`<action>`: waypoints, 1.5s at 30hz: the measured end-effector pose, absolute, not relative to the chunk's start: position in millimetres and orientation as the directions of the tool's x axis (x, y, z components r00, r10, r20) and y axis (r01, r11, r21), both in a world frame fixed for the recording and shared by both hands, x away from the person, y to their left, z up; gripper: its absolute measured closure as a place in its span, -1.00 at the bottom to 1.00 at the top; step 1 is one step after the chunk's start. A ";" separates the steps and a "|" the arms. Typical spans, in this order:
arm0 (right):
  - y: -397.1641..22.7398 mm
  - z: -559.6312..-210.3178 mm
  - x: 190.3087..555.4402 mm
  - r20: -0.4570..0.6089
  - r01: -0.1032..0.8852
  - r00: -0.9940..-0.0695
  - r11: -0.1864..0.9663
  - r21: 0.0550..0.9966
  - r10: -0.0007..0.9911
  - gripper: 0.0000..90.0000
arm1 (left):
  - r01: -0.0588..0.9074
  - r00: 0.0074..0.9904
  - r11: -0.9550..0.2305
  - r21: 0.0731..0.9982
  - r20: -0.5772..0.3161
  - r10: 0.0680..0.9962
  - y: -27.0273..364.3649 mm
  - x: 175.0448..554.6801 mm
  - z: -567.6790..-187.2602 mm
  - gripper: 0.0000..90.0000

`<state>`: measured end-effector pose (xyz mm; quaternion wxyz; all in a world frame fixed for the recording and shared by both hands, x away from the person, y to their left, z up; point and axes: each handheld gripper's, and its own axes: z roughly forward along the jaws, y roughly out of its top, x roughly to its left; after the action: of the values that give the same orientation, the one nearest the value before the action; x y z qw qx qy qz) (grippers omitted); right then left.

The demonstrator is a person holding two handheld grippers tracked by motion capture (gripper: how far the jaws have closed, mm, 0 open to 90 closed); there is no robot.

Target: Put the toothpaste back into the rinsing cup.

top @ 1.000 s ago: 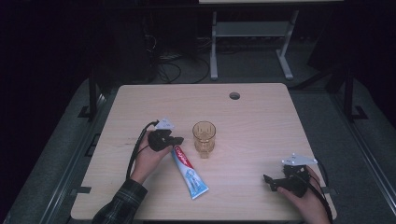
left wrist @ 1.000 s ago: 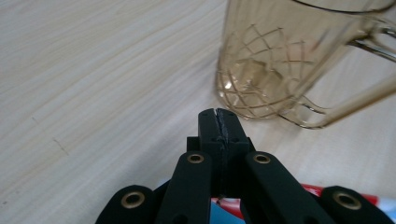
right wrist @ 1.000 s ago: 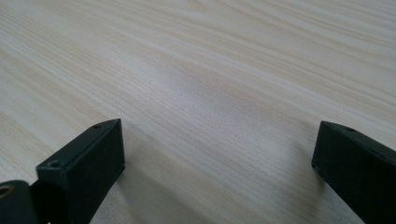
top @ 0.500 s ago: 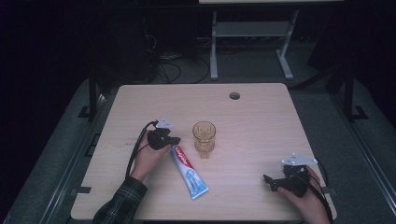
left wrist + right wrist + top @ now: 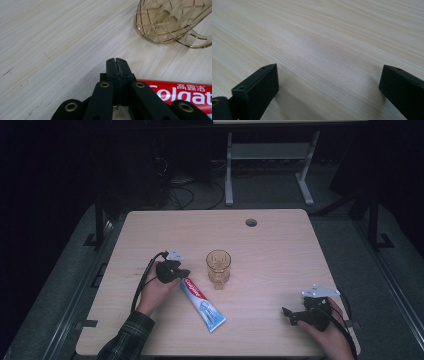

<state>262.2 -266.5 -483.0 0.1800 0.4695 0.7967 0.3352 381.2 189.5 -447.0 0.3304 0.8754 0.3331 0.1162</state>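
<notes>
Quickly, counts first.
Table: one light wood table (image 5: 280, 245), one round hole (image 5: 251, 222) near the far edge.
Cups: one amber patterned glass cup (image 5: 218, 267) with a handle, upright, about mid-table; in the left gripper view it sits far right of the jaws, apart from them.
Tubes: one red, white and blue toothpaste tube (image 5: 202, 304), flat on the table, lying diagonally just near-left of the cup.
Grippers: two, one per hand.
Left gripper (image 5: 117, 65): left of centre, jaws pressed together with nothing between them, tips just beside the tube's red far end; the tube lies to the right of the jaws, not pinched.
Right gripper (image 5: 328, 80): near right corner, jaws spread wide over bare wood, well apart from cup and tube.
Sleeves: one plaid sleeve (image 5: 125, 340) on the left forearm.
</notes>
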 end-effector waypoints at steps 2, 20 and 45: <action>-266.5 -482.9 262.2 0.028 0.628 -0.494 0.334 0.703 0.869 -0.96 | 0.508 0.751 -0.556 0.658 -0.022 0.659 192.6 380.0 -447.6 1.00; -266.8 -483.0 262.4 0.028 0.627 -0.497 0.336 0.703 0.867 -0.96 | 0.533 0.747 -0.556 0.638 -0.048 0.663 219.2 351.2 -448.2 1.00; -266.8 -482.9 262.4 0.027 0.627 -0.497 0.337 0.703 0.867 -0.96 | 0.522 0.764 -0.557 0.646 -0.065 0.641 227.9 315.0 -440.7 1.00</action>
<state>262.4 -266.8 -482.9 0.1796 0.4684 0.7976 0.3351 315.0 227.9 -440.7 0.3343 0.8778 0.3314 0.0893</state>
